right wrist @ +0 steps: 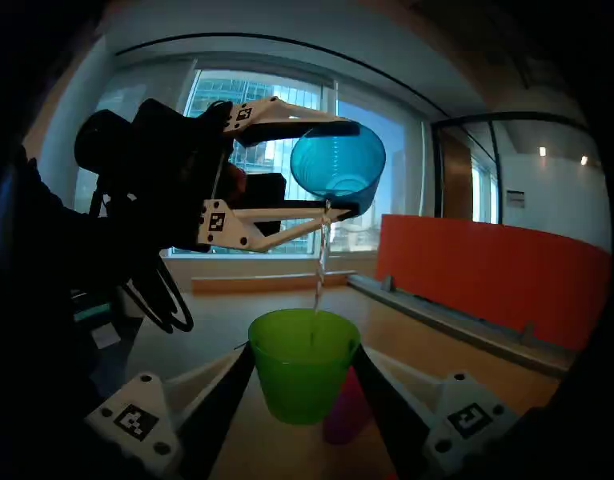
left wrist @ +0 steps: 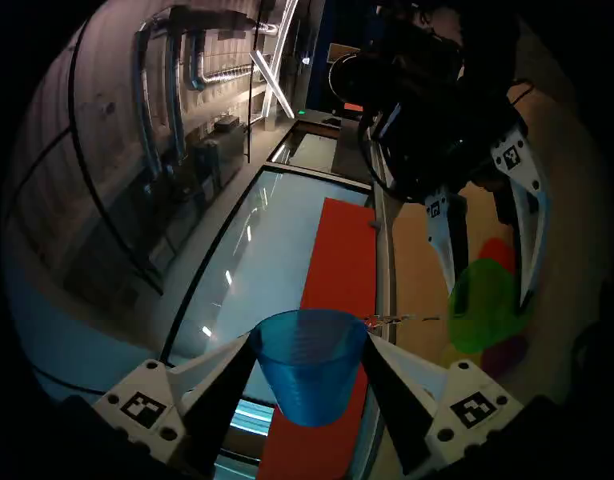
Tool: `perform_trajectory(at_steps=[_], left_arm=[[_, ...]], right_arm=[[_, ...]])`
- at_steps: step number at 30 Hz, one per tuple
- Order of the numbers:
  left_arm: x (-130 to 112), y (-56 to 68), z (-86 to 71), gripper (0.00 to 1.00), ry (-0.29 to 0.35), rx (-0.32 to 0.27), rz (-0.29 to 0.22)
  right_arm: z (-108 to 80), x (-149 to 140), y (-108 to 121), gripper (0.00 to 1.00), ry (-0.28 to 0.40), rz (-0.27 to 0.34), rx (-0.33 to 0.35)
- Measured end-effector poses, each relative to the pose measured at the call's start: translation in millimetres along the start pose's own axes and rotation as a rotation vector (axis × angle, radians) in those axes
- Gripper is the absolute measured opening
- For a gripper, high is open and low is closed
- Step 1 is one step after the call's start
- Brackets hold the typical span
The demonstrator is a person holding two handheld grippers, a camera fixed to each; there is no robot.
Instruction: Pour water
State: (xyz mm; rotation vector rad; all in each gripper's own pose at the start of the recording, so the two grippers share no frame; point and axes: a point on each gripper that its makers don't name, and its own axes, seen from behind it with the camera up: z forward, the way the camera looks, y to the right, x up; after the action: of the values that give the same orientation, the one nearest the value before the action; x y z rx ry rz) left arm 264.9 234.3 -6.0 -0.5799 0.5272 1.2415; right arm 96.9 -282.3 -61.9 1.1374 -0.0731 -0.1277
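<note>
— Where do we find the blue cup (right wrist: 339, 164)?
— Directly above the green cup (right wrist: 302, 376), tipped sideways and pinched between the left gripper (right wrist: 355, 168) fingers, so that a thin water stream (right wrist: 320, 264) drops into it.
— And the green cup itself?
— We record it upright, clamped by the right gripper (right wrist: 302, 352), positioned to catch.
</note>
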Motion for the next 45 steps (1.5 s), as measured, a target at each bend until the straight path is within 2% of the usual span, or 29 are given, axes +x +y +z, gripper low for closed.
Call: perform_trajectory(at_steps=[9,30,45], left_arm=[[1.2,-0.6,0.1,0.88,0.001,0.006,0.013],[3.5,-1.5,1.3,0.88,0.0,0.011,0.082],[8.0,-6.6,2.5,0.88,0.006,0.017,0.125]], right_arm=[[-0.5,0.6,0.1,0.89,-0.001,-0.003,-0.002],[-0.3,0.3,2.5,0.89,-0.002,-0.003,-0.006],[-1.2,2.1,4.1,0.89,-0.001,-0.006,-0.008]])
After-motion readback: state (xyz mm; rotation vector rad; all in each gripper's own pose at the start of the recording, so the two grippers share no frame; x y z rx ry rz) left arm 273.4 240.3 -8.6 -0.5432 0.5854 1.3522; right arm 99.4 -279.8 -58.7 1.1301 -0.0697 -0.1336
